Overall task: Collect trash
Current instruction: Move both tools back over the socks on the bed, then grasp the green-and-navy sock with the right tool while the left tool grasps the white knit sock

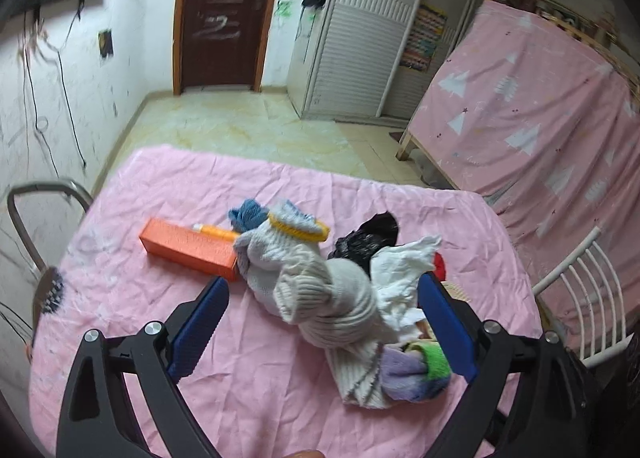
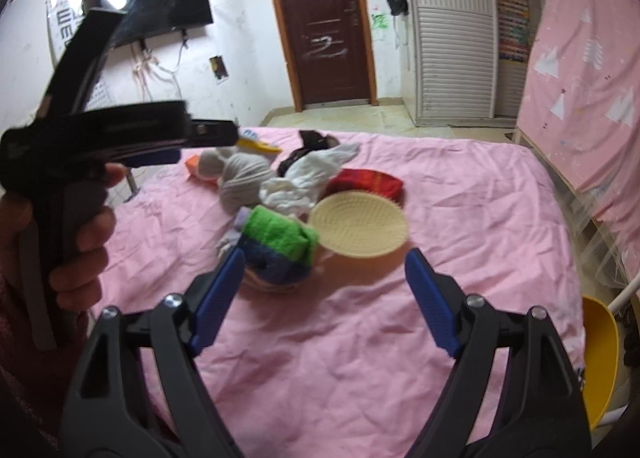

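A heap lies on the pink-covered table [image 1: 180, 185]: an orange box [image 1: 188, 248], beige knitted socks [image 1: 328, 298], a crumpled white cloth [image 1: 400, 270], a black bag [image 1: 368, 238] and a green and purple cloth [image 1: 420, 370]. My left gripper [image 1: 323, 284] is open, its blue pads on either side of the beige socks without pressing on them. The right wrist view shows a cream round disc [image 2: 360, 223], a red packet [image 2: 368, 181] and the green cloth [image 2: 280, 234] over a small basket [image 2: 272, 284]. My right gripper [image 2: 326, 258] stands open just short of them, with nothing held. A hand holds the left gripper [image 2: 200, 137] at upper left.
A metal chair [image 1: 32, 225] stands at the table's left edge and a white chair [image 1: 580, 298] at its right. A yellow chair [image 2: 600, 354] is near the front right corner. A pink-curtained bunk bed [image 1: 540, 97], a white wardrobe [image 1: 360, 37] and a brown door [image 1: 224, 13] stand beyond.
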The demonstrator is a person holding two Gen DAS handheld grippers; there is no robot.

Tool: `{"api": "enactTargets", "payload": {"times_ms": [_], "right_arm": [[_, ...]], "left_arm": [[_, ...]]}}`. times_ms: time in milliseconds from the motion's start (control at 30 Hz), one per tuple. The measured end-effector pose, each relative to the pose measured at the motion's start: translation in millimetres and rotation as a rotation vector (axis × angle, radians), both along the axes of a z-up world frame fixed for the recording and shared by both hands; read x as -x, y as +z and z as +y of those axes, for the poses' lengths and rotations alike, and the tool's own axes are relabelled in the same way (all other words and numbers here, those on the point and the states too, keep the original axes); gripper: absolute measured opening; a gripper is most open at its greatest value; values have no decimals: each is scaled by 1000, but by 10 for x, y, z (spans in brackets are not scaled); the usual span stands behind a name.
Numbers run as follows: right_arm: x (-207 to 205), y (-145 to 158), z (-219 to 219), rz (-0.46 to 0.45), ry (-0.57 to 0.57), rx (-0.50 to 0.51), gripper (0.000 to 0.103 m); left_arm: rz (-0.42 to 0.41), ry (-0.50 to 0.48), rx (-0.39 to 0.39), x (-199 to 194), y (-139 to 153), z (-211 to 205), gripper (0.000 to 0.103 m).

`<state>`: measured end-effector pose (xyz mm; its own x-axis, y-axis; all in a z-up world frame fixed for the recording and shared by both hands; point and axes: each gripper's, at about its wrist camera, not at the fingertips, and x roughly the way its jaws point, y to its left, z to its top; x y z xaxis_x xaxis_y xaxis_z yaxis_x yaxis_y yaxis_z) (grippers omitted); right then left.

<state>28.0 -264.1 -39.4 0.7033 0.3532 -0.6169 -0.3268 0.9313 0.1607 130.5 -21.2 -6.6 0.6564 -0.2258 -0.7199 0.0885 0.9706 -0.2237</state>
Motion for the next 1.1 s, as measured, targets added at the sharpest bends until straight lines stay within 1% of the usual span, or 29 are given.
{"api": "enactTargets", "payload": {"times_ms": [167,233,300,333,367,400,433,467,667,767,800,833,900,933,1000,1100], "right_arm": [[-73,-72,146,18,40,25,79],[-99,-99,206,22,55,38,79],[-128,-120,269,24,65,66,79],[-138,-127,294,25,67,77,79],[-150,-138,318,28,72,87,79],[-160,-149,329,30,75,90,79],[-171,-159,339,34,79,91,79],[-181,-167,347,37,81,92,79],[-230,-187,373,54,89,81,79],[-250,-168,348,81,124,7,79],[-252,-164,351,83,126,5,79],[-256,-166,357,84,126,10,77],[-265,-186,373,95,128,22,57],[-279,-203,387,105,133,25,54],[-285,-228,419,111,142,32,38],[-278,-214,405,102,139,15,29]], "left_arm": [[16,-15,25,-70,-147,13,86],[-1,-20,8,-82,-170,-42,86],[-19,-24,-24,-89,-192,-81,83],[-23,-35,-38,-91,-216,-114,77],[-20,-43,-37,-108,-240,-117,69],[-11,-53,-32,-120,-270,-132,63],[-5,-58,-27,-135,-287,-136,54],[-1,-67,-14,-144,-306,-137,50],[-38,-50,10,-85,-280,-144,36],[-49,-42,30,-45,-245,-115,33],[-51,-41,36,-31,-233,-107,33],[-56,-42,44,-4,-211,-103,33],[-65,-44,45,29,-176,-102,32],[-72,-48,42,54,-156,-111,32],[-79,-52,40,99,-122,-124,30],[-94,-54,42,174,-63,-126,28]]}}
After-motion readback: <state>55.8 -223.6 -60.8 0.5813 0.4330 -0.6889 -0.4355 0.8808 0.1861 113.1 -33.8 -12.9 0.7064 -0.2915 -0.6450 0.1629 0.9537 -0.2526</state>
